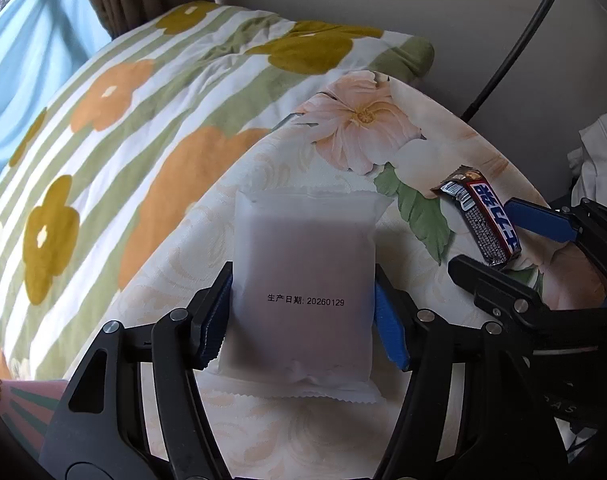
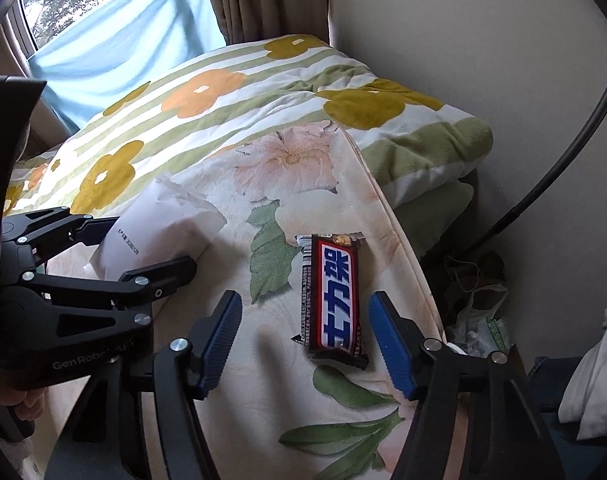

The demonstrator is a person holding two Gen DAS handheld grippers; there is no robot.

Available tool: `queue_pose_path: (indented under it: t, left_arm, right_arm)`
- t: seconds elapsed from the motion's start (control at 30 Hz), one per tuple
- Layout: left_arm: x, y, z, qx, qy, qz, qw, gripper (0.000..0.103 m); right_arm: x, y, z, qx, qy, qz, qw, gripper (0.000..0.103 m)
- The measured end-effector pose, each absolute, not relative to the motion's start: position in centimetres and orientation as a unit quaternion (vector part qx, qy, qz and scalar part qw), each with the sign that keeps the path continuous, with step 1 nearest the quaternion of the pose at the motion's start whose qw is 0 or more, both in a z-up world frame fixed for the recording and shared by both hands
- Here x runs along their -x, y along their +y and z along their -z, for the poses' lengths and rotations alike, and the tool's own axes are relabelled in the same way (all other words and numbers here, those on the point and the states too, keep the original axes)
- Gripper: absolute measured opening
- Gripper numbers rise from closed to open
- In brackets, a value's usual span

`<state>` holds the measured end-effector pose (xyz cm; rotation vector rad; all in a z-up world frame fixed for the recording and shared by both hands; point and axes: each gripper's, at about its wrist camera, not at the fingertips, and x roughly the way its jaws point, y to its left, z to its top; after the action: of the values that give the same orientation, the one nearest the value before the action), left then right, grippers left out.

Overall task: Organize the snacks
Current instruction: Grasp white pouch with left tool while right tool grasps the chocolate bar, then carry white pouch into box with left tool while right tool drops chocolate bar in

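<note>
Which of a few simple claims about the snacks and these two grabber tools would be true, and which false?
1. The left gripper has its pads against the white snack packet. True.
2. The right gripper has lifted the chocolate bar off the bed. False: the bar lies on the floral sheet, with gaps to both fingers.
3. A date is printed on the white packet. True.
4. The two snacks are stacked. False: they lie apart, side by side.
</note>
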<state>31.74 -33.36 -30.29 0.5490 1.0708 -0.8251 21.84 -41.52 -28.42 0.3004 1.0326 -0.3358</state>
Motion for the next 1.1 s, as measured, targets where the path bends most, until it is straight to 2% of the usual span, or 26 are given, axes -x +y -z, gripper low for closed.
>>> queue_pose_path:
  t: [0.2,0.27,0.37,0.7,1.1]
  left_arm:
    - [-31.6,-32.9,30.2,-0.246,0.491,0.373,0.748,0.06]
    - [-31.5,-32.7,30.2,-0.244,0.493,0.372,0.748,0.06]
    - [-31.4,-32.4,29.9,-0.24,0.493,0.368,0.751,0.06]
    - [-30.2,-30.2,26.0,-0.204,0.478,0.339,0.784,0.06]
    - [-28.1,-23.1,16.2,-0.109,0.448,0.245,0.853,0.06]
  right_arm:
    - [-22.7,-41.7,29.0,-0.117,0.494,0.167,0.845,0.042]
    - [-22.7,-41.6,29.1,-0.105,0.492,0.171,0.847,0.033]
    - [-22.8,-41.4,29.2,-0.086,0.492,0.165,0.851,0.026]
    - [-22.5,-40.2,26.3,-0.073,0.474,0.119,0.87,0.026]
    - [-23.1,-36.7,18.8,-0.051,0.443,-0.003,0.895,0.026]
